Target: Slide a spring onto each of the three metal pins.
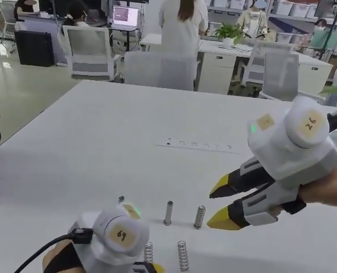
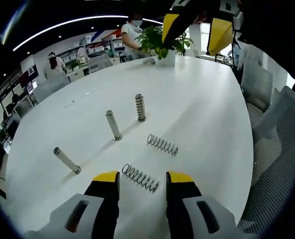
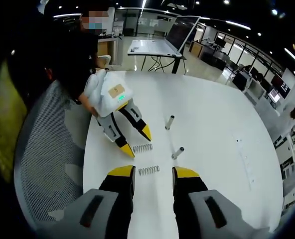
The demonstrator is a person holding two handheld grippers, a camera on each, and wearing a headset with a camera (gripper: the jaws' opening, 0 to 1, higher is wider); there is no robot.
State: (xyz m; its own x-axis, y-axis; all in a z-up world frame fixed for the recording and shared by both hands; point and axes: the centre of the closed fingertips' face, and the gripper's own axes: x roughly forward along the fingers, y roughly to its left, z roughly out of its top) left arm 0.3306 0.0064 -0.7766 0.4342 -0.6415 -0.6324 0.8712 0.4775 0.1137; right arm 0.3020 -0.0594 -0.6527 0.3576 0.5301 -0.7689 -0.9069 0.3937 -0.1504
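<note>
Now, three slim pins of shiny grey metal stand upright in one row on the smooth white desk (image 1: 89, 131), near the edge on the person's side. The end pin (image 2: 138, 96) already has a coiled wire spring (image 2: 140, 112) around it. The middle pin (image 2: 113, 125) and the far pin (image 2: 67, 160) are bare round rods. In the head view the far pin is half hidden behind the left gripper (image 2: 143, 178). Two more springs lie flat on the desk between the row and that edge: the first loose spring (image 2: 162, 144) and the second loose spring (image 2: 140, 178). So I count three pins and three springs.

The left gripper is white plastic with black jaws and yellow tips. Its jaws are spread apart and hold nothing. In its own view the second loose spring lies between the tips, and I cannot tell if it touches them. In the head view its jaws are cut off by the lower border. The right gripper (image 1: 209, 211) has the same shape and hangs above the desk beside the end pin, with its jaws also apart and empty.

Further back a flat socket strip (image 1: 197, 145) is set in the desk, and its marks are too small to read.
</note>
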